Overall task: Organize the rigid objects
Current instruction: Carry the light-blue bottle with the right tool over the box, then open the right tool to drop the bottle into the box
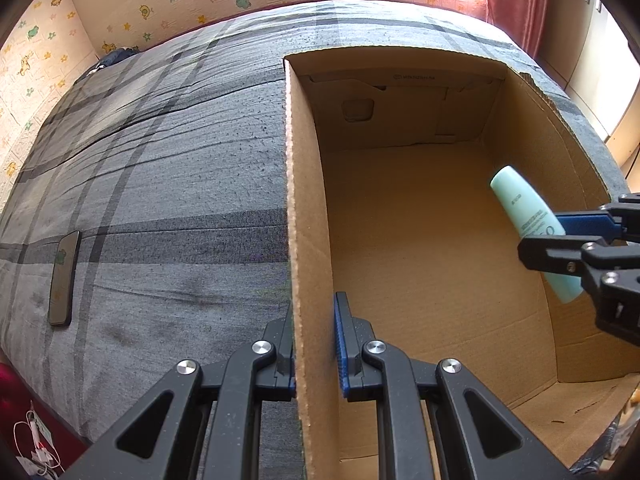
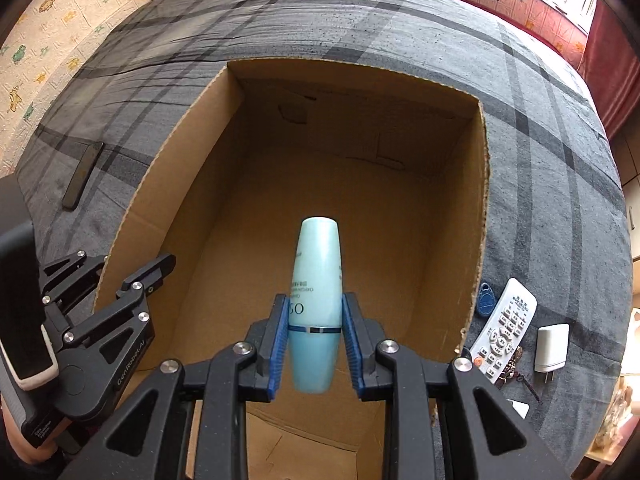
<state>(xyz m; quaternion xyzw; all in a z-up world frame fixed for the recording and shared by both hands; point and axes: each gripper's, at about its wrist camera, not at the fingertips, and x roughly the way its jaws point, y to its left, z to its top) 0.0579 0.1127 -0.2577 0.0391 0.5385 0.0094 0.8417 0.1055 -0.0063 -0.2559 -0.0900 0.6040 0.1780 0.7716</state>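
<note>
While clamped on the box wall (image 1: 308, 216), left tool (image 1: 314, 344) steep; right tool (image 2: 315, 344) gripping bottle (image 2: 318, 280).

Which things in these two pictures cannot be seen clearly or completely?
- Bottle: its small print is too fine to read in either view; the right gripper pads cover its sides.
- Box: its near wall and near floor are hidden by the gripper bodies in both views.
- Items beside the remote: the brownish thing under its near end is too small to identify.
- Phone: dark screen, nothing legible.
</note>
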